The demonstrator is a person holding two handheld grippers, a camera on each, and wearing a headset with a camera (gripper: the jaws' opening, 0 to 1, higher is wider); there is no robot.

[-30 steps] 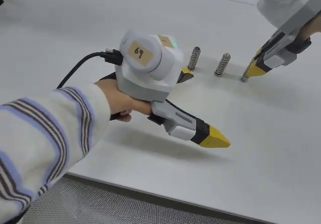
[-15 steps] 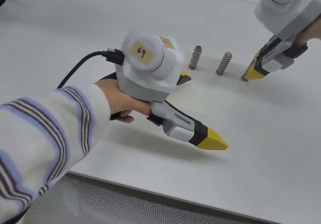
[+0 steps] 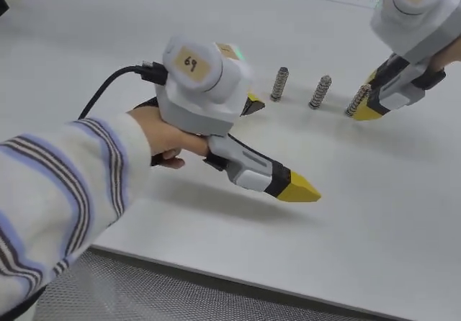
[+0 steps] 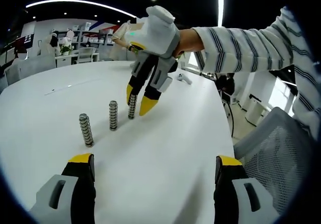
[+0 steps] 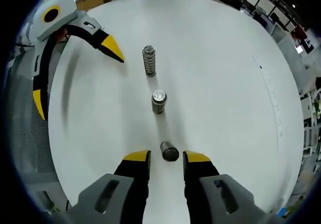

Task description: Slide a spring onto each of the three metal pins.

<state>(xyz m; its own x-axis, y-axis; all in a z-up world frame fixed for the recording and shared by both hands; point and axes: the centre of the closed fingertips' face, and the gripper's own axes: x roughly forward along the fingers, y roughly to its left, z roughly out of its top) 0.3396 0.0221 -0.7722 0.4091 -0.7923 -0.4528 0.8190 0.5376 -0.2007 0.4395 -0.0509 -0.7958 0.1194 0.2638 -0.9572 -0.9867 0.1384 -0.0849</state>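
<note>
We hold the white-bodied, yellow-tipped right gripper (image 5: pixel 168 158) steeply nose-down over one end of a row of three short grey coiled steel springs, which stand upright and well apart on the plain white table (image 3: pixel 216 26). Its jaws straddle the end spring (image 5: pixel 169 151), one on each side, parted only a little wider than the coil. In the right gripper view a sliver of table shows between the coil and one jaw, so we judge that the gripper brackets the spring rather than pinches it. We read that stance as a guard that keeps the coil upright and centred while it settles. Beyond it stand the middle spring (image 5: pixel 159 101) and the far spring (image 5: pixel 149 61), both free of any touch. The metal pins sit inside the coils, so we cannot tell how deep each spring is seated. The matching left gripper (image 4: pixel 154 169) is spread wide with nothing between its jaws. It hangs low over the table near the far spring, pointing roughly along the row. A hand in a blue-and-brown striped sleeve (image 3: pixel 65 191) holds it, and a black power cable (image 3: pixel 108 98) trails from its back. We take it to be parked there on purpose, clear of the working end yet close enough to steady a coil. With a spring standing at each of the three places, the task looks almost done. The next move calls for a straight lift, since a sideways drag could tip the end spring.
</note>
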